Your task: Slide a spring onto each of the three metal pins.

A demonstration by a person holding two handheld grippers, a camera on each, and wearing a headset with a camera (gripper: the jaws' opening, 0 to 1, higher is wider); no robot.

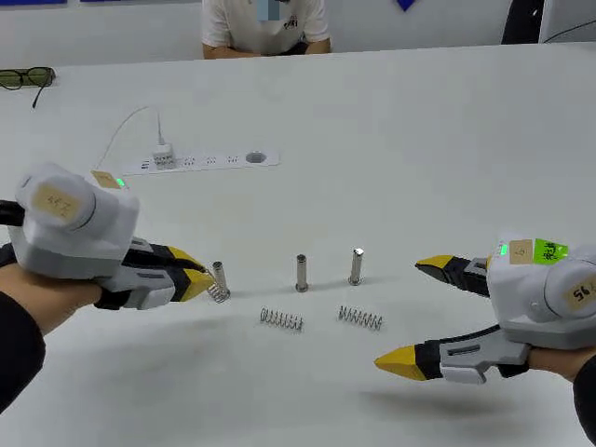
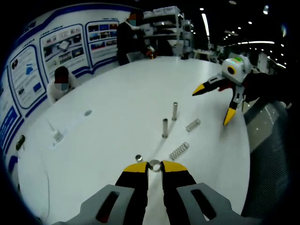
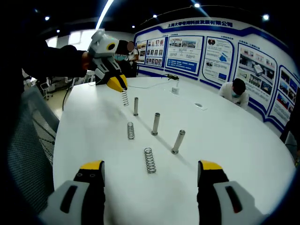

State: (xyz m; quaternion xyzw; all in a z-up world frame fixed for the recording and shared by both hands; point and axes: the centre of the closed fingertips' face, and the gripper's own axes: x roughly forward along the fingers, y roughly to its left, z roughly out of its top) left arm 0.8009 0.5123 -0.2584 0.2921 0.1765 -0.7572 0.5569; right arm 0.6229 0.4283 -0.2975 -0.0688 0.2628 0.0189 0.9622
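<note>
Spring at first pin
Left hand-held gripper (image 1: 200, 279) pinches one spring (image 1: 218, 293) beside the end pin (image 1: 220, 274). Right hand-held gripper (image 1: 400, 314) is wide open and empty. Two loose springs (image 1: 281, 319) lie on the counter (image 1: 391, 168).

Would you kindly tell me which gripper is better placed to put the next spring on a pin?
Left: the left gripper is shut on a spring beside the leftmost pin; the right gripper hangs open, holding nothing.

Left claw (image 1: 207, 277) pinched (right claw (image 1: 398, 314) agape)
</note>
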